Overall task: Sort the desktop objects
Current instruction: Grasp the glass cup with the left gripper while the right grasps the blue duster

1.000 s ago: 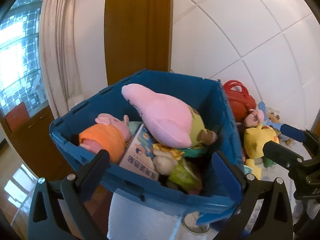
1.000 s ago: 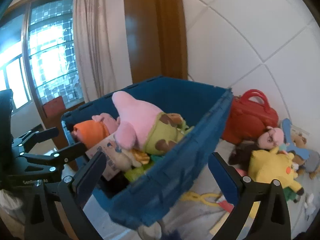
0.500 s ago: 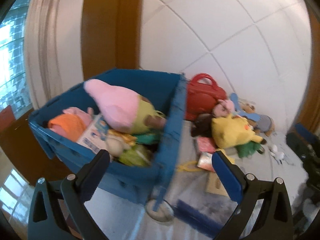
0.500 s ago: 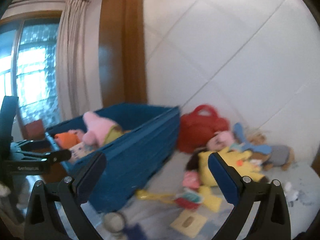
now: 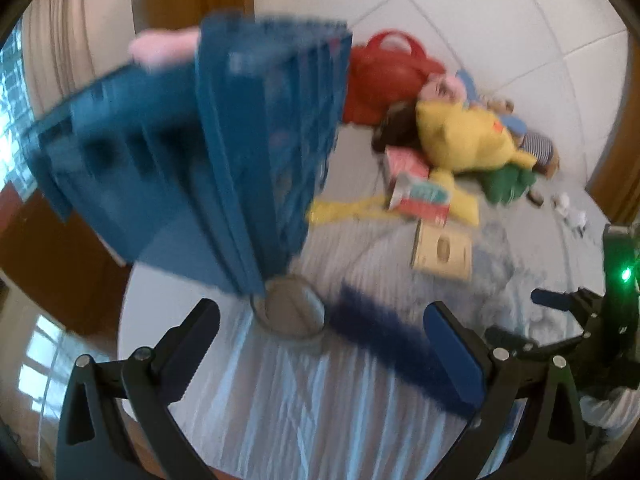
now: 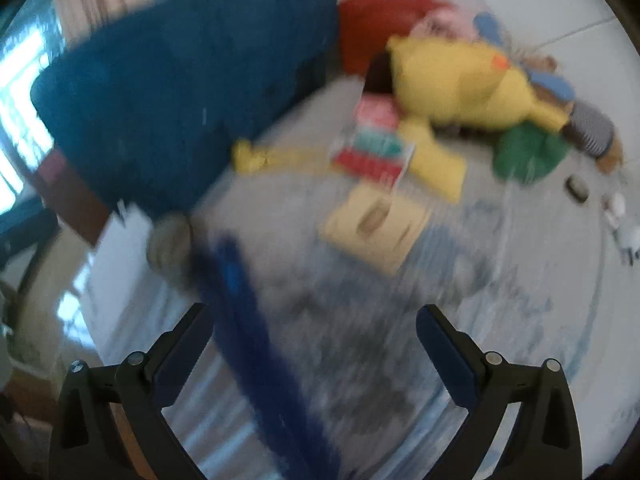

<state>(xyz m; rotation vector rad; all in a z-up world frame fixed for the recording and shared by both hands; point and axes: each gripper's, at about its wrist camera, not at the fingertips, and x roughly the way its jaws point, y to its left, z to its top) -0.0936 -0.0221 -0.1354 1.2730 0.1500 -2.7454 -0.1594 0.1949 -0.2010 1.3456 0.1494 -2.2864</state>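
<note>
Blue crate (image 5: 208, 152) is sitting at ten o'clock on the round table (image 5: 280, 400), a pink plush (image 5: 164, 46) poking over its rim. Loose pile is lying at two o'clock: yellow plush (image 5: 464, 136), red handbag (image 5: 384, 76), green plush (image 5: 508, 184), striped carton (image 5: 420, 200), flat tan box (image 5: 442, 250). A dark blue brush-like strip (image 5: 392, 352) is running beside a round lid (image 5: 292, 312) at six o'clock. Left gripper (image 5: 320, 344) and right gripper (image 6: 312, 344) are both hovering with fingers spread wide, holding nothing. Judgement: the loose pile is waiting for the crate; approaching slowly, picking one item at a time and gripping plush by its bulk would serve best. No writing is readable; both views are blurring.
</note>
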